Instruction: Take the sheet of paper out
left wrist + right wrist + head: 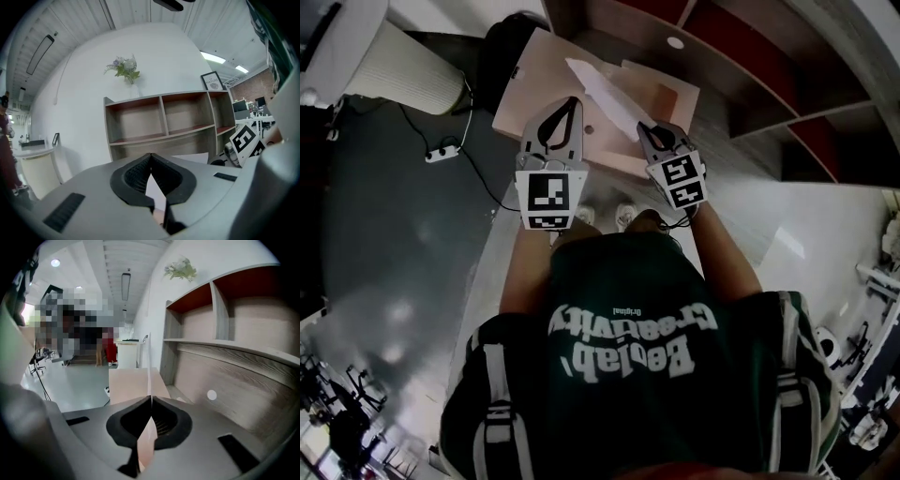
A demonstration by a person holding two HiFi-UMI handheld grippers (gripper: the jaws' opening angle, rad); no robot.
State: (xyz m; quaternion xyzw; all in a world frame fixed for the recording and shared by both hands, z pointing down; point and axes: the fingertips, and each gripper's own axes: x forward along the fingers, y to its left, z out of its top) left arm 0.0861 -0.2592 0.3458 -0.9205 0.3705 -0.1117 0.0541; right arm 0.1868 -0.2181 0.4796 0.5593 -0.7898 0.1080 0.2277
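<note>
A tan folder (534, 89) lies open in front of the shelf unit, and it shows as a tan panel (133, 383) in the right gripper view. A white sheet of paper (602, 92) slants up out of it. My right gripper (639, 128) is shut on the sheet's near end. In the right gripper view the sheet (149, 362) runs edge-on from the closed tips of the right gripper (151, 398). My left gripper (573, 100) is over the folder's middle. In the left gripper view, the left gripper (150, 154) has its tips together on a pale, pinkish edge that looks like the folder.
A wooden shelf unit (750, 56) with red backs stands right behind the folder, with a flower vase (125, 68) on top. A white ribbed cylinder (403, 66) and a power strip with cable (445, 150) are on the dark floor at the left. The person's feet (605, 216) stand below the grippers.
</note>
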